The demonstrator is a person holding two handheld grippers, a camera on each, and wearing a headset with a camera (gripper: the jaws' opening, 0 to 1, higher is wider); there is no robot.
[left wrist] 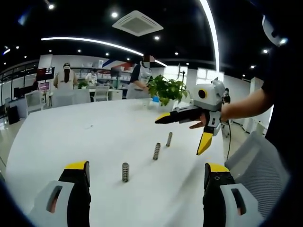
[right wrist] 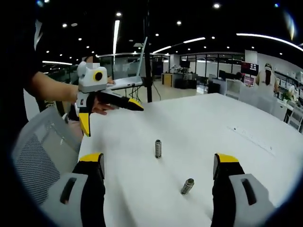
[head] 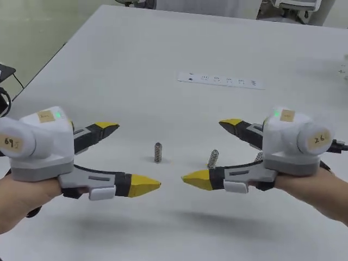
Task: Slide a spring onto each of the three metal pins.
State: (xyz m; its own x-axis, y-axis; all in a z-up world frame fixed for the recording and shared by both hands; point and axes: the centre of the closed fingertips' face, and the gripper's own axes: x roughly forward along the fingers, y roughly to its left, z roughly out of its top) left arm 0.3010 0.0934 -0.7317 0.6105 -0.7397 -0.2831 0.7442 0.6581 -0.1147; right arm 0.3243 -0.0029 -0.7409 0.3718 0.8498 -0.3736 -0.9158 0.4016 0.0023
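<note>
I'm working in a large open-plan office: strip lights (left wrist: 90, 41) and a ceiling air vent (left wrist: 137, 23) overhead, desks and white chairs (left wrist: 61, 98) at ten o'clock in the left gripper view. A potted plant (left wrist: 165, 90) stands at twelve o'clock beyond my white table (head: 163, 54), which bears a power strip (head: 220, 80).

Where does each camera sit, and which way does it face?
Head view: on the headset, looking down at the table; shows hands, left gripper, right gripper.
Left gripper view: on the left gripper, facing the right; own jaws, an arm.
Right gripper view: on the right gripper, facing the left; own jaws, an arm.
Shared: both gripper views see the springs between them.
</note>
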